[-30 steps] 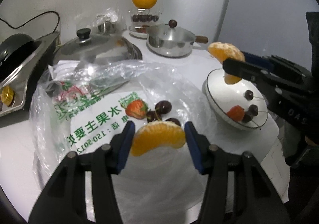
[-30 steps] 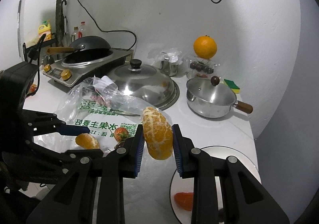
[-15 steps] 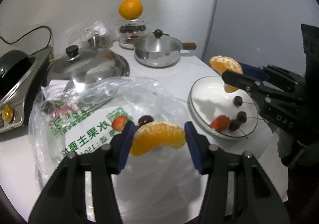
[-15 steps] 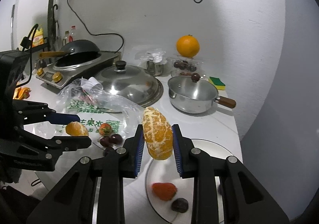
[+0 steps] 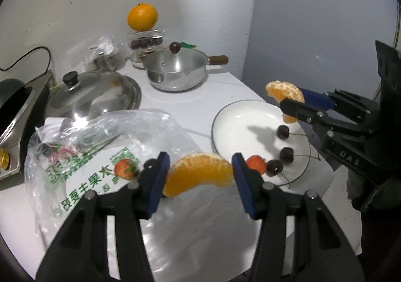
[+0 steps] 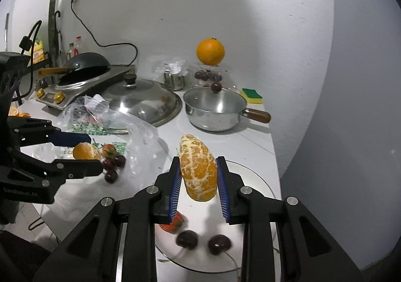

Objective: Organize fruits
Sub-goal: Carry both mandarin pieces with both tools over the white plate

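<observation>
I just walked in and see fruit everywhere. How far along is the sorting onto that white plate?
Partly done. The plate already holds a strawberry and three cherries. In hand: the left gripper clamps an orange piece, and the right gripper clamps a bigger peeled chunk above the plate. Left to move: a strawberry and some cherries on the plastic bag.

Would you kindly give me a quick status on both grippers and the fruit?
Left gripper shut on peeled orange piece, above plastic bag. Right gripper shut on larger orange chunk, over white plate. Plate holds cherries, strawberry. Path clear.
</observation>
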`<move>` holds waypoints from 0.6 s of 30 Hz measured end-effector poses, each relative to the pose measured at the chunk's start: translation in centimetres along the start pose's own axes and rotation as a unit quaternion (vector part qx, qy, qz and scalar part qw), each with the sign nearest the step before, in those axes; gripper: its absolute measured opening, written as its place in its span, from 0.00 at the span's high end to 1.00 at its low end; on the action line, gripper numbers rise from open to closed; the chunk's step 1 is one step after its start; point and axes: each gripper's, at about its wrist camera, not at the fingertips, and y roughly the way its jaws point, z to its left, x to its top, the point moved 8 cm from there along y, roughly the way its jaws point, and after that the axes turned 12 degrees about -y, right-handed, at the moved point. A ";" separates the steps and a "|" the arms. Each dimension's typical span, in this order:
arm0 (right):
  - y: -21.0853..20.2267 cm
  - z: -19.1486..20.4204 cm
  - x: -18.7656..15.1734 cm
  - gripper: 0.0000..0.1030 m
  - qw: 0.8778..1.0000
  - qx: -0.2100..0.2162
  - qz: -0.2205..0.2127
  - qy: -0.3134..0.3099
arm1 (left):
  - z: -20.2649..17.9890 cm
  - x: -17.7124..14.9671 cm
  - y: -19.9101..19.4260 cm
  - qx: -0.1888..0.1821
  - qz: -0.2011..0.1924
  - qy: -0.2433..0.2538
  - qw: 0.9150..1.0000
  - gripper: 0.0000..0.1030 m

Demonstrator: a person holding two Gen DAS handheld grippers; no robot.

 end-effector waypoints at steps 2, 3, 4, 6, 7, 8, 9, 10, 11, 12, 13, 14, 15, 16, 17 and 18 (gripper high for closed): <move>-0.1 -0.7 -0.5 0.72 1.000 -0.003 0.003 0.003 | -0.7 0.1 0.3 -0.003 0.001 0.004 1.000 0.49; -0.1 -1.1 -0.8 0.72 1.000 -0.005 0.004 0.005 | -1.0 0.2 0.6 -0.005 0.002 0.006 1.000 0.49; -0.2 -1.4 -1.0 0.72 1.000 -0.007 0.005 0.007 | -1.3 0.2 0.8 -0.007 0.004 0.008 1.000 0.49; -0.2 -2.1 -1.6 0.72 1.000 -0.010 0.008 0.011 | -1.9 0.3 1.3 -0.008 0.005 0.014 1.000 0.49; -0.2 -2.4 -1.8 0.72 1.000 -0.012 0.009 0.013 | -2.2 0.4 1.5 -0.007 0.007 0.018 1.000 0.49; -0.2 -2.8 -2.0 0.72 1.000 -0.013 0.009 0.016 | -2.5 0.4 1.8 -0.007 0.009 0.022 1.000 0.49; -0.2 -3.1 -2.3 0.72 1.000 -0.014 0.010 0.019 | -2.7 0.4 2.0 -0.007 0.010 0.024 1.000 0.49; -0.2 -3.4 -2.5 0.72 1.000 -0.016 0.010 0.021 | -3.0 0.5 2.2 -0.008 0.012 0.026 1.000 0.49; -0.1 -3.6 -2.8 0.72 1.000 -0.017 0.011 0.024 | -3.2 0.5 2.4 -0.009 0.013 0.028 0.999 0.49; -0.1 -3.9 -3.0 0.72 0.999 -0.017 0.011 0.026 | -3.4 0.6 2.6 -0.010 0.014 0.029 0.999 0.49; 0.0 -4.1 -3.2 0.72 0.999 -0.018 0.013 0.029 | -3.6 0.6 2.8 -0.011 0.015 0.031 0.999 0.49; 0.1 -4.3 -3.4 0.72 0.999 -0.018 0.014 0.031 | -3.8 0.7 3.1 -0.013 0.017 0.032 0.999 0.49; 0.1 -4.5 -3.5 0.72 0.999 -0.017 0.015 0.033 | -4.0 0.7 3.3 -0.015 0.018 0.033 0.999 0.49; 0.2 -4.6 -3.7 0.72 0.999 -0.016 0.016 0.033 | -4.1 0.7 3.6 -0.016 0.019 0.034 0.999 0.49; 0.2 -4.7 -3.8 0.72 0.999 -0.015 0.017 0.034 | -4.3 0.8 3.9 -0.018 0.020 0.034 0.999 0.49; 0.4 -4.7 -3.9 0.72 0.999 -0.013 0.018 0.034 | -4.5 0.8 4.2 -0.019 0.021 0.034 0.999 0.49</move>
